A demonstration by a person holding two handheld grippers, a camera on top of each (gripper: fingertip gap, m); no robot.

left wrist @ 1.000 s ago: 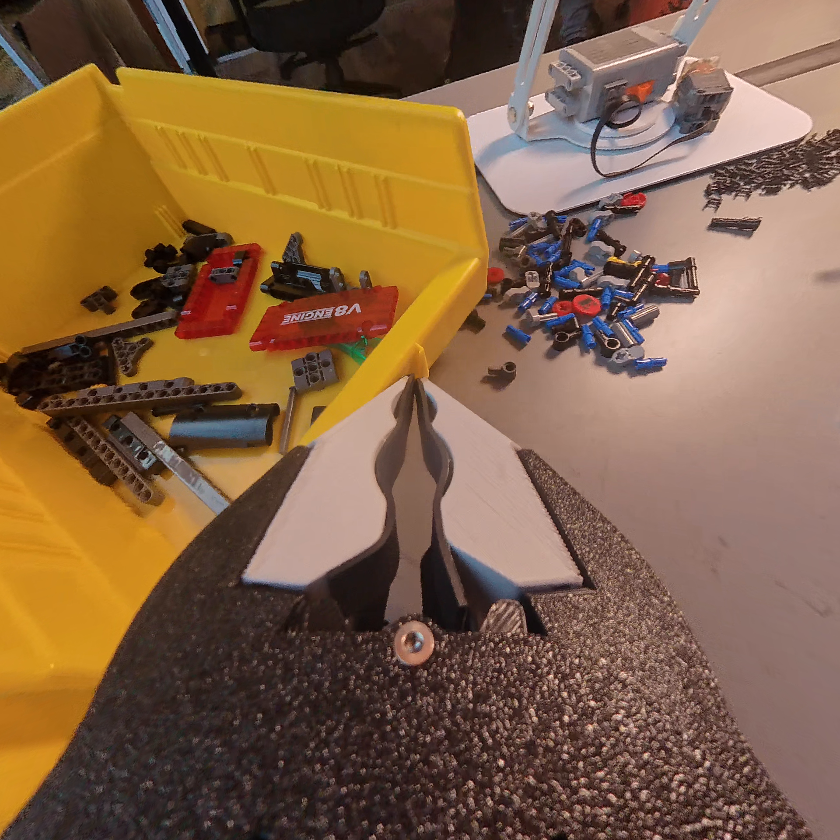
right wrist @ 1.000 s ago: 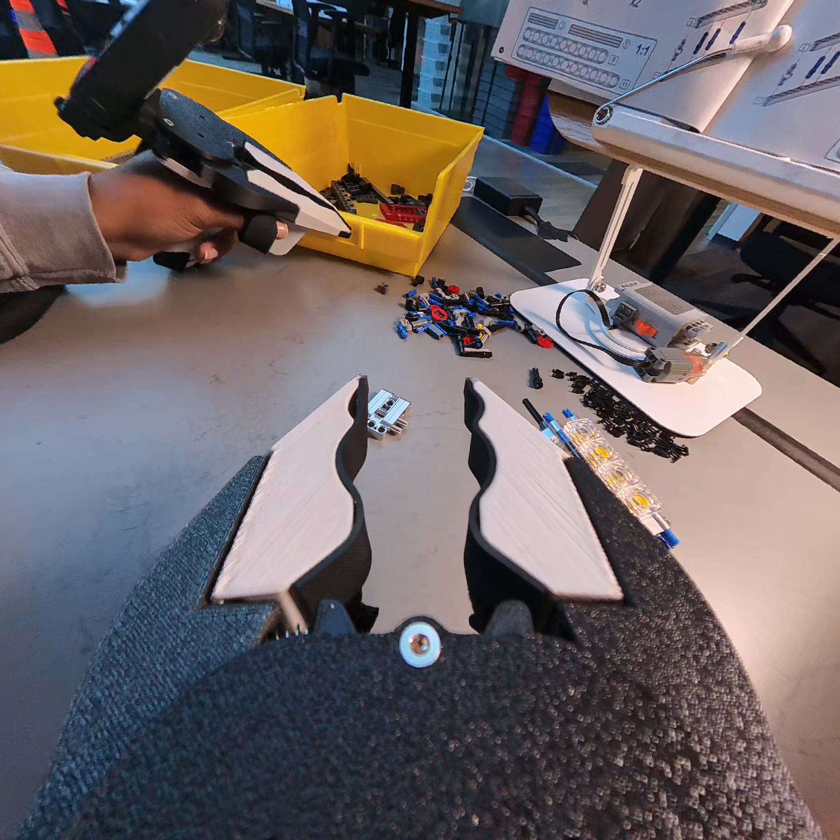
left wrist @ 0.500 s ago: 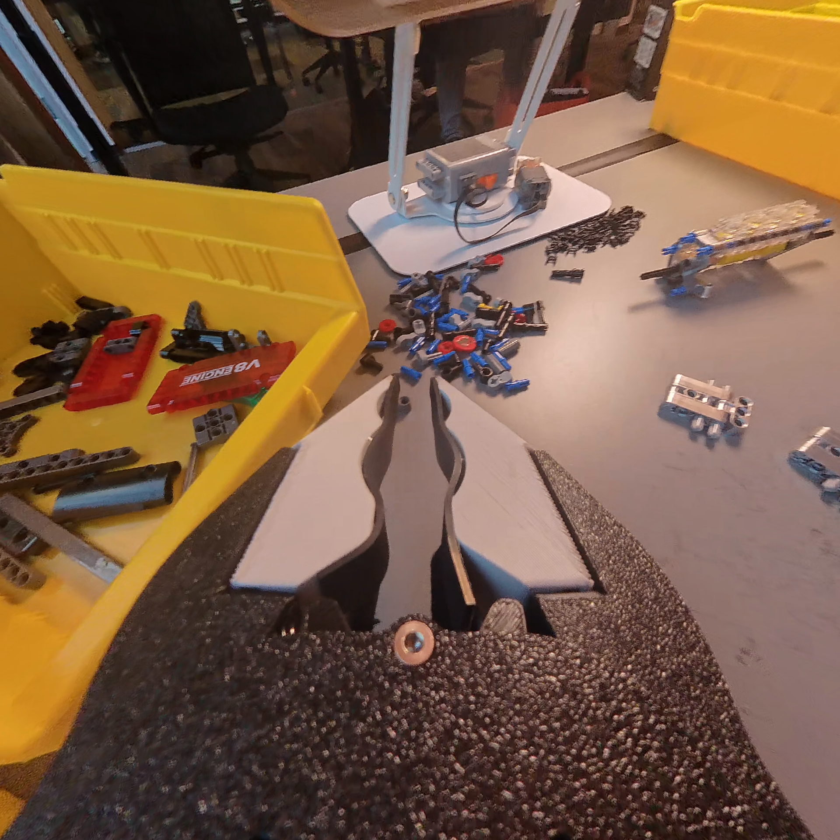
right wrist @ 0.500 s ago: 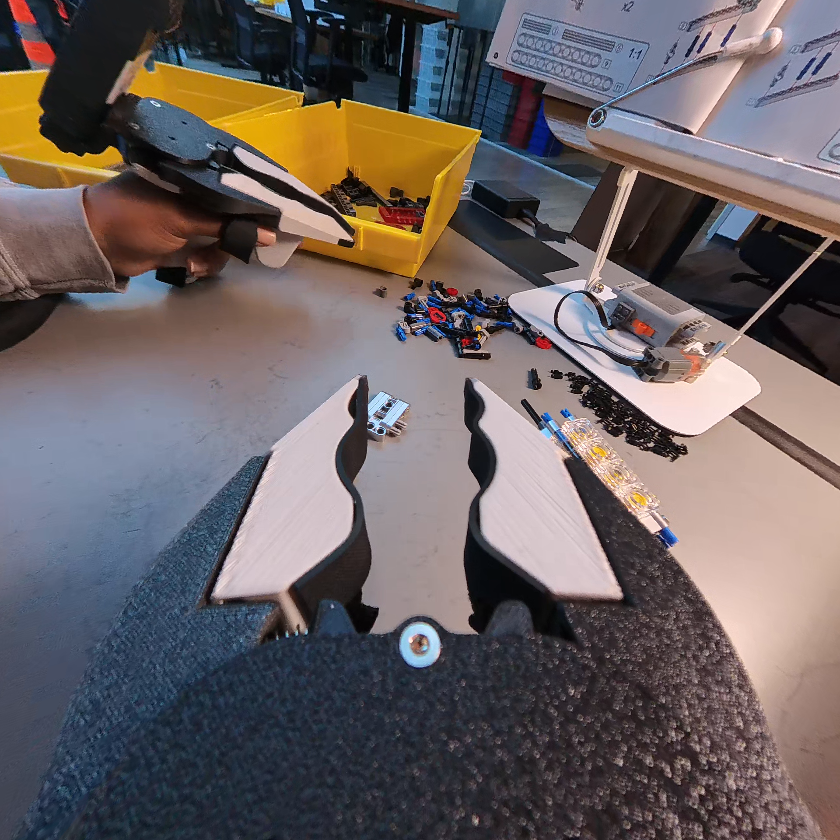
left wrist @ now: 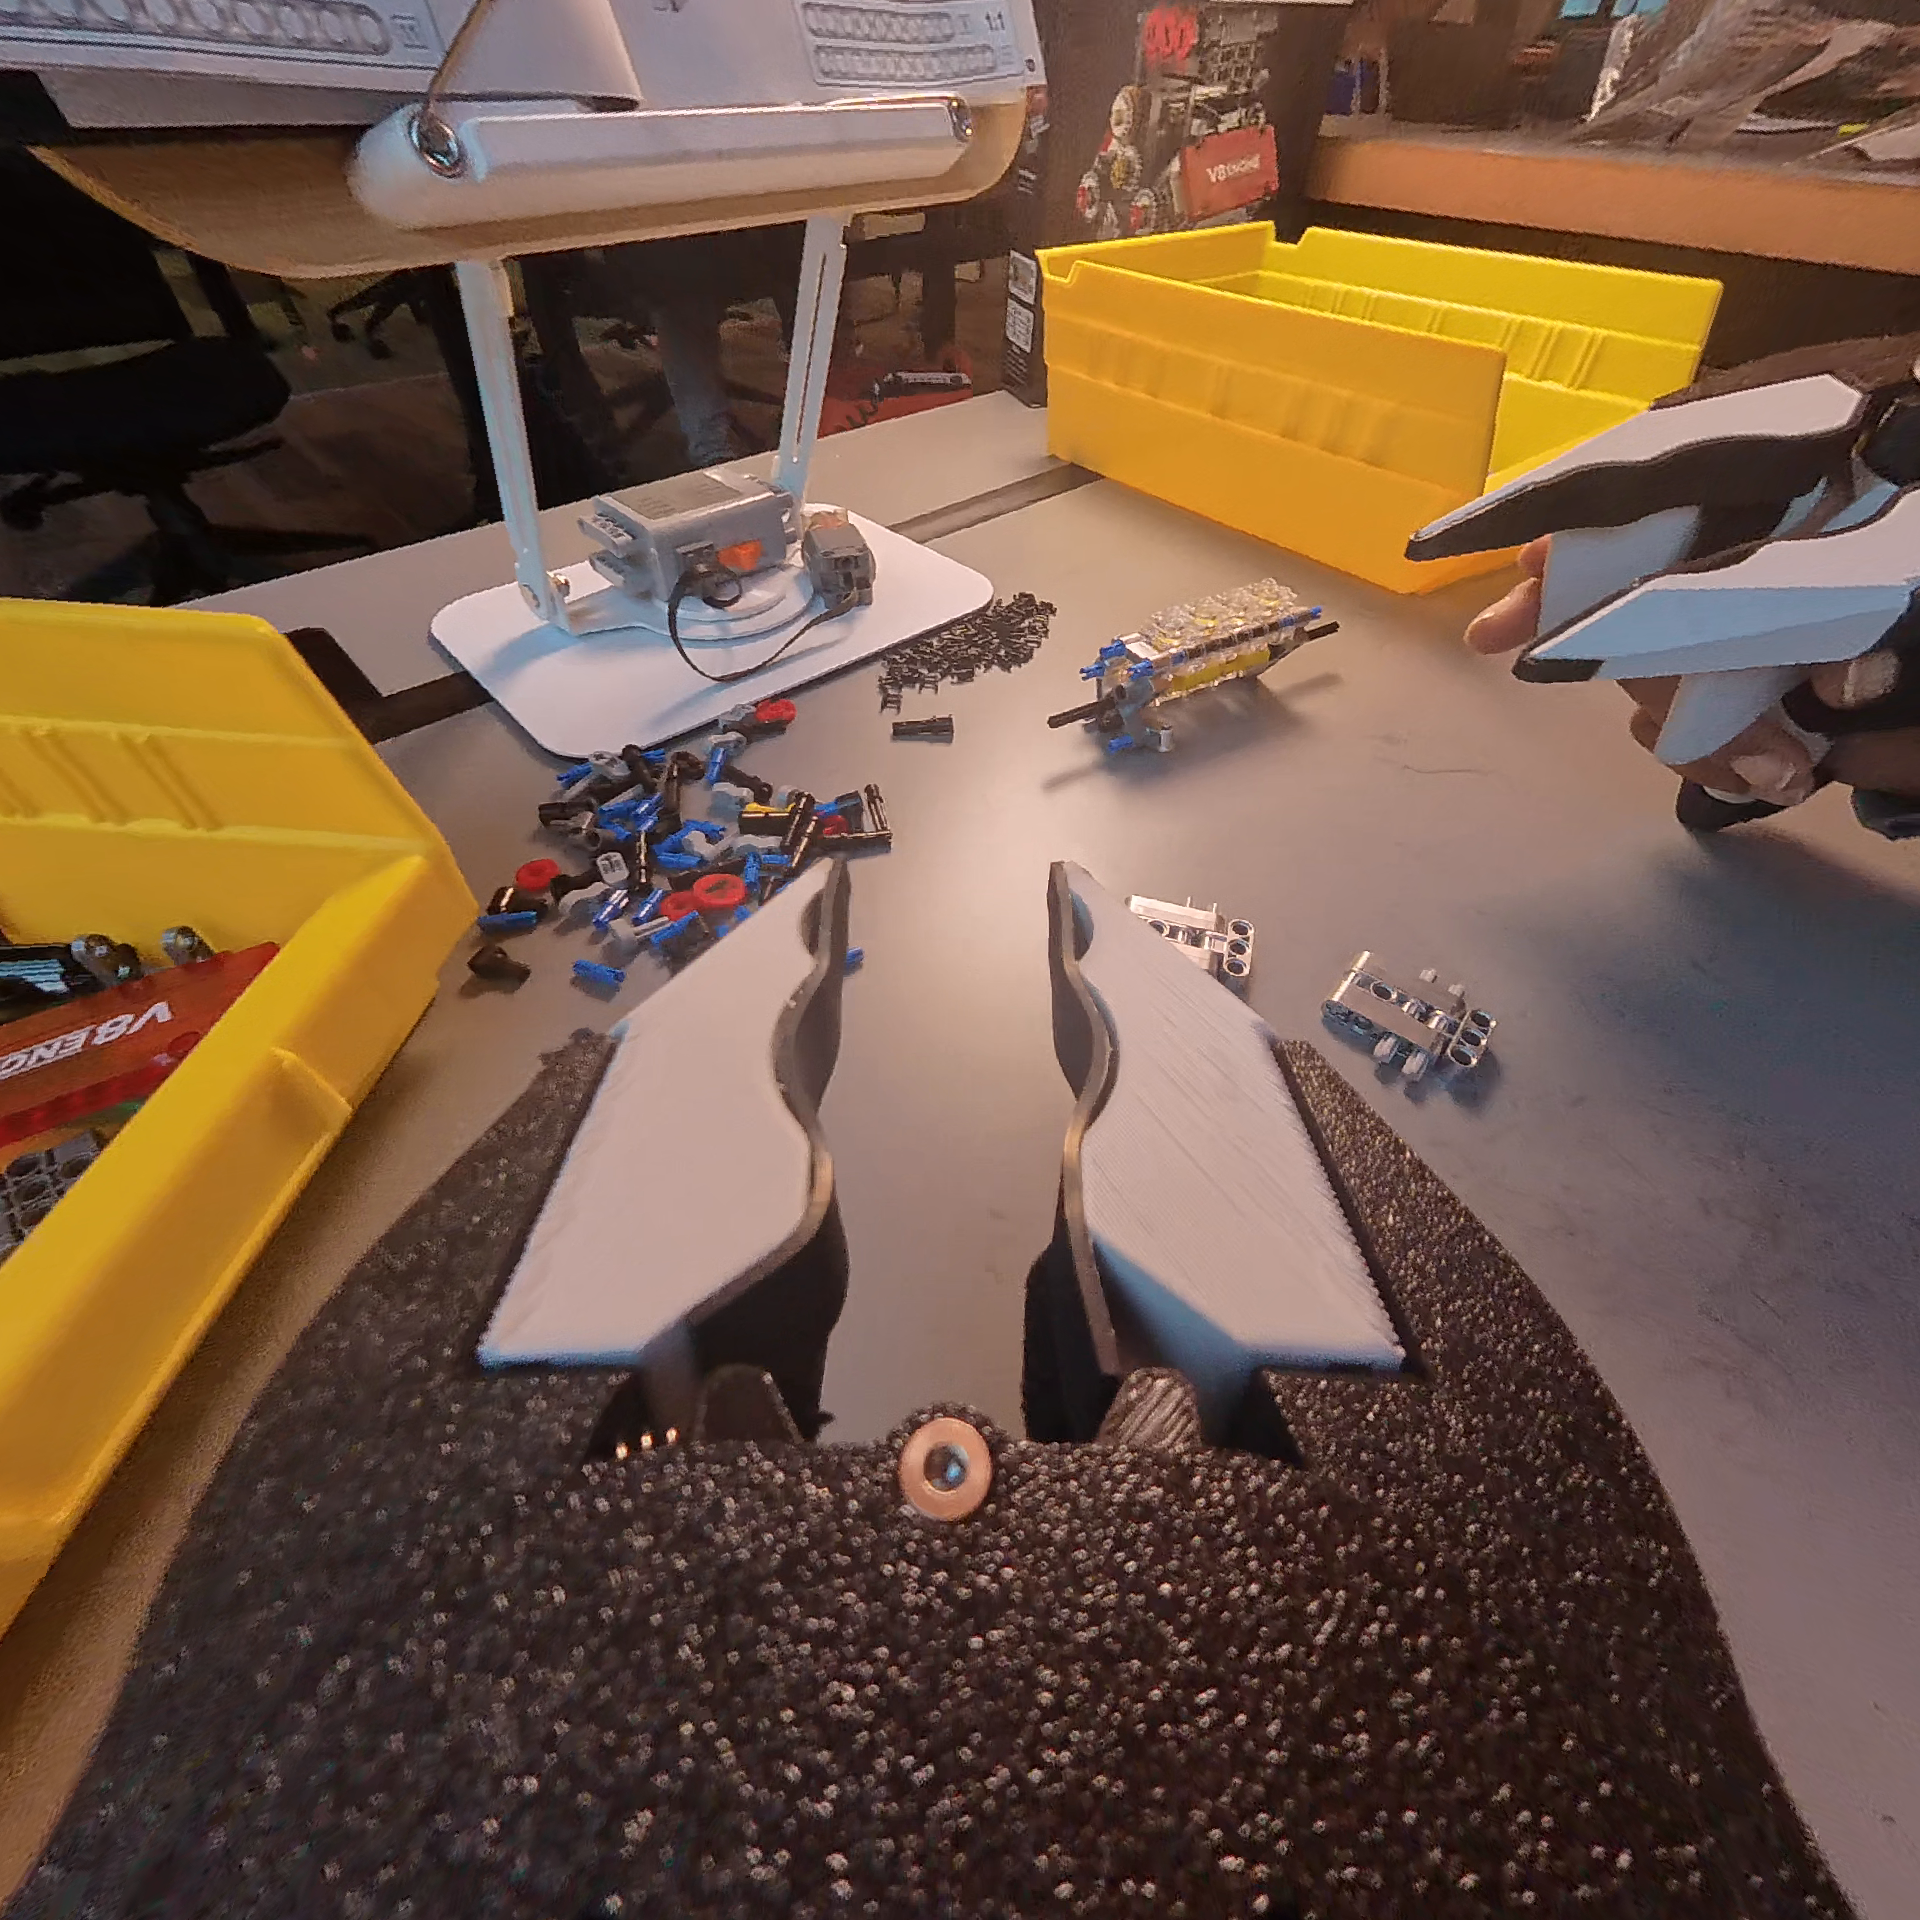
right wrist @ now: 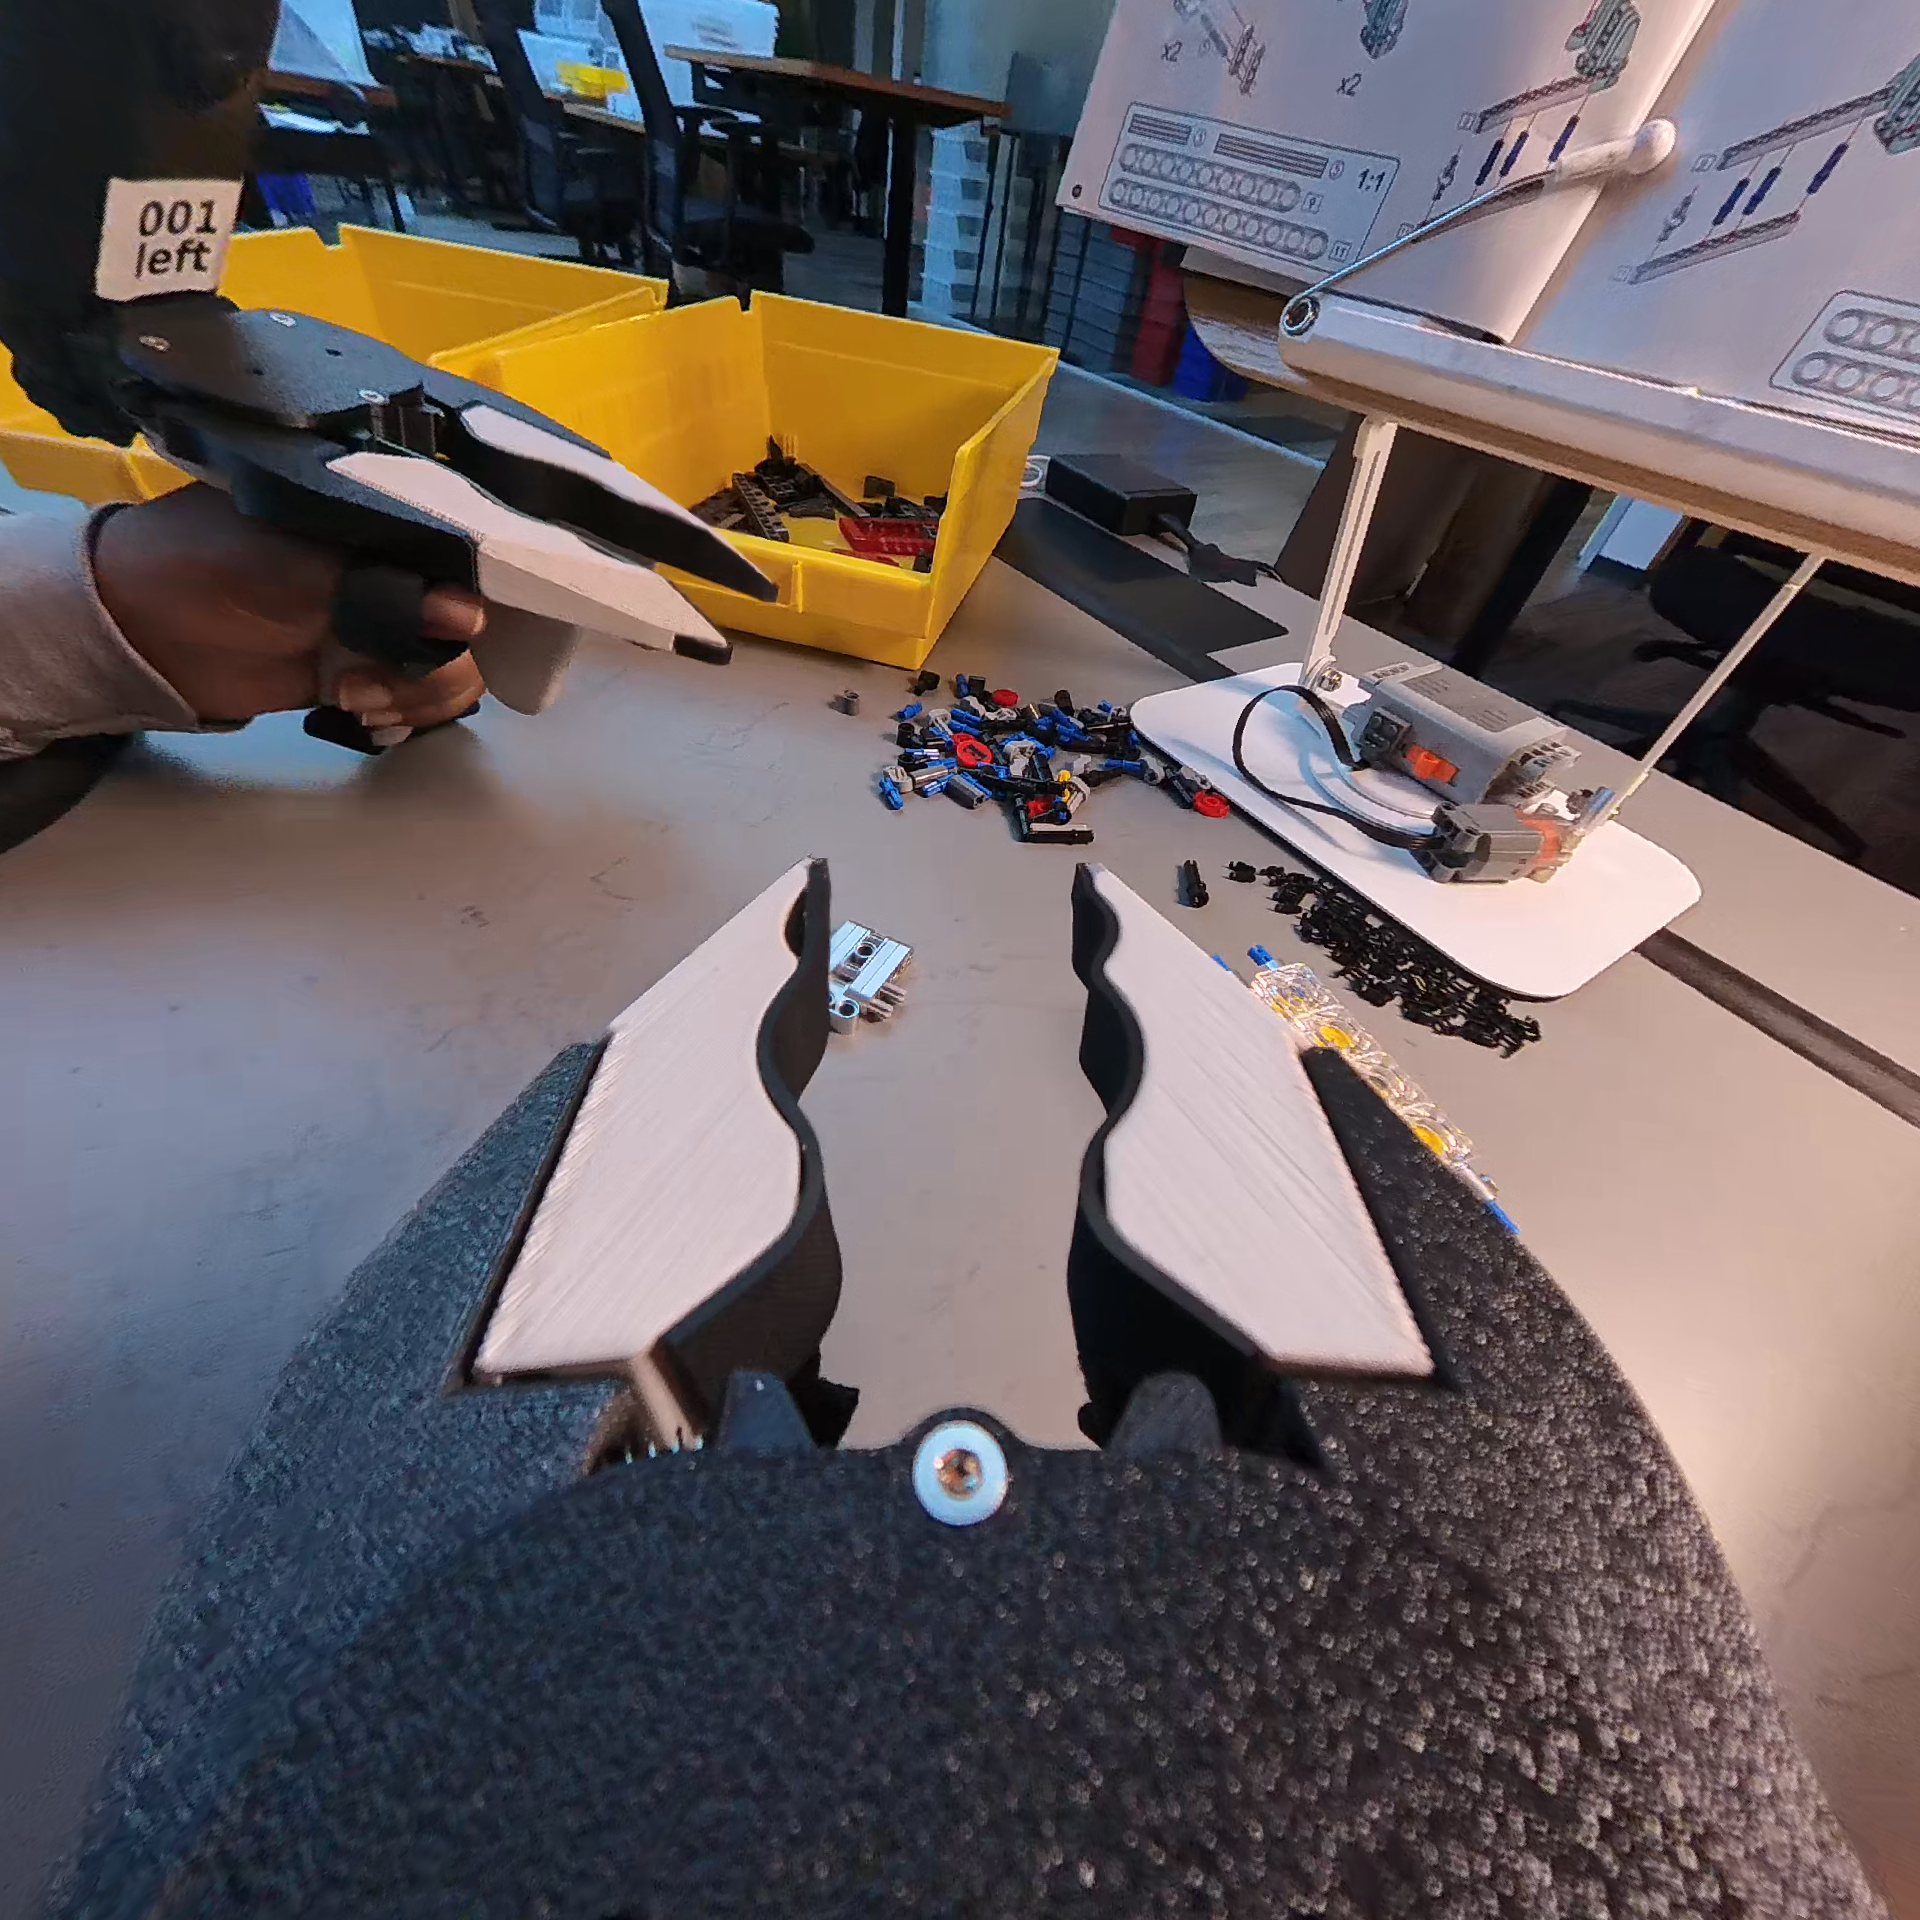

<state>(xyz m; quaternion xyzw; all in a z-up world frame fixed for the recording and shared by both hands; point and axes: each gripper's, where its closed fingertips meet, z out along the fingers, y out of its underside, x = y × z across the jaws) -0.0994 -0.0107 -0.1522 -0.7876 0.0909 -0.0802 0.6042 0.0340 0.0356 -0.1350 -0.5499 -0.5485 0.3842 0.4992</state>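
My left gripper (left wrist: 945, 878) is open and empty above the grey table, beside a pile of small blue, black and red pins (left wrist: 686, 842). Two small grey beam assemblies (left wrist: 1195, 930) (left wrist: 1413, 1013) lie just right of its right finger. It also shows in the right wrist view (right wrist: 743, 623), held by a hand. My right gripper (right wrist: 945, 878) is open and empty; one grey assembly (right wrist: 868, 971) lies by its left fingertip. It shows at the right edge of the left wrist view (left wrist: 1475, 608). A clear, yellow and blue engine block (left wrist: 1195, 660) lies farther back, partly hidden in the right wrist view (right wrist: 1351, 1049).
A yellow bin (left wrist: 260, 987) with red and dark parts stands at left, also in the right wrist view (right wrist: 831, 436). More yellow bins (left wrist: 1299, 416) stand at back right. A white stand base (left wrist: 727, 665) carries a grey battery box and motor. Black pins (left wrist: 966, 644) lie beside it.
My left gripper has swung right from the yellow bin toward the table middle and opened from shut. The right gripper has stayed in place, open.
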